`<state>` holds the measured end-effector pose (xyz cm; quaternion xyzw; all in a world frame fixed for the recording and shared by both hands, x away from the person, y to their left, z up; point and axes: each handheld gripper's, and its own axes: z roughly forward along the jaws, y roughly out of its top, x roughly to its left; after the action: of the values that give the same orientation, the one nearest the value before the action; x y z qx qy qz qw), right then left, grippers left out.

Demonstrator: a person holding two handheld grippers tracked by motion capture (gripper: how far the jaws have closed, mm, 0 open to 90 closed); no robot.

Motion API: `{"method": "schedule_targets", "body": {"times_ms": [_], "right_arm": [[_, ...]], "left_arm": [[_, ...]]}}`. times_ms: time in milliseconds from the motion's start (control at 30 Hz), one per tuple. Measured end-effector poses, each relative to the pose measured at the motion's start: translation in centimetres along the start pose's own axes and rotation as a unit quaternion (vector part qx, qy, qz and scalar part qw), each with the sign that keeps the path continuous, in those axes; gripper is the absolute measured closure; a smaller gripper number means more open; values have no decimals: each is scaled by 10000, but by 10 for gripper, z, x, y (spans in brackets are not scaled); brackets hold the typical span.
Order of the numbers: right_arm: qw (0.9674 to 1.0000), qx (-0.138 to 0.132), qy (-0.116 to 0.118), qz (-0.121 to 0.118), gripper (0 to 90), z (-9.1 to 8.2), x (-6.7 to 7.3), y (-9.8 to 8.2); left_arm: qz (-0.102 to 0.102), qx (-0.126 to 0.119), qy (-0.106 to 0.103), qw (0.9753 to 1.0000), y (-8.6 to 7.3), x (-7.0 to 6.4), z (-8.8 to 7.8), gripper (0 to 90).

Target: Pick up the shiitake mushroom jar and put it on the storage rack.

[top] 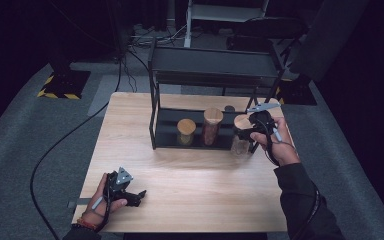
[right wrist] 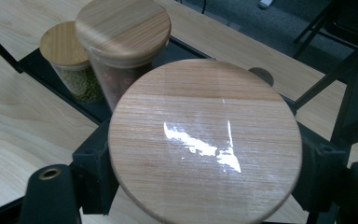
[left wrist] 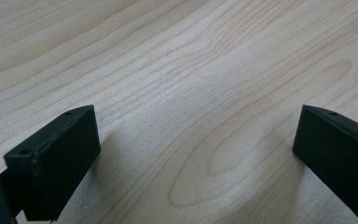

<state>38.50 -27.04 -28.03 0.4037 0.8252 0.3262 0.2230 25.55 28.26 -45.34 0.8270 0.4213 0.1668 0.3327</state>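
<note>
Table [top: 190, 175] w/ pale wood grain, grey carpet [top: 40, 130], dark room.

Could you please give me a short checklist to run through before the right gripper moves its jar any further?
1. Right gripper shut on the held jar: ok.
2. Lid seated on that jar: ok.
3. Free spot on the rack beside the tall jar: cannot tell.
4. Short jar upright on the rack: ok.
5. Left gripper open and apart from the rack: ok.
</note>
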Motion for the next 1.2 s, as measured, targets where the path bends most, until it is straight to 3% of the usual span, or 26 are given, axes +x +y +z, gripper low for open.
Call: {"method": "schedule_targets", "body": {"times_ms": [367, 533, 900, 1200], "right_arm": [[9995, -75, -120, 286, 242, 15, 0, 5], [9994, -15, -295, 195, 242, 20, 4, 12], [9989, 20, -350, 310, 242, 32, 3, 20], [9975, 74, -534, 447, 242, 44, 3, 27]], "left_arm": [[1, 0, -1, 10000, 0, 0, 0, 3], [1, 0, -1, 10000, 0, 0, 0, 3], [1, 0, -1, 10000, 0, 0, 0, 3], [1, 1, 1, 10000, 0, 0, 0, 3]]}}
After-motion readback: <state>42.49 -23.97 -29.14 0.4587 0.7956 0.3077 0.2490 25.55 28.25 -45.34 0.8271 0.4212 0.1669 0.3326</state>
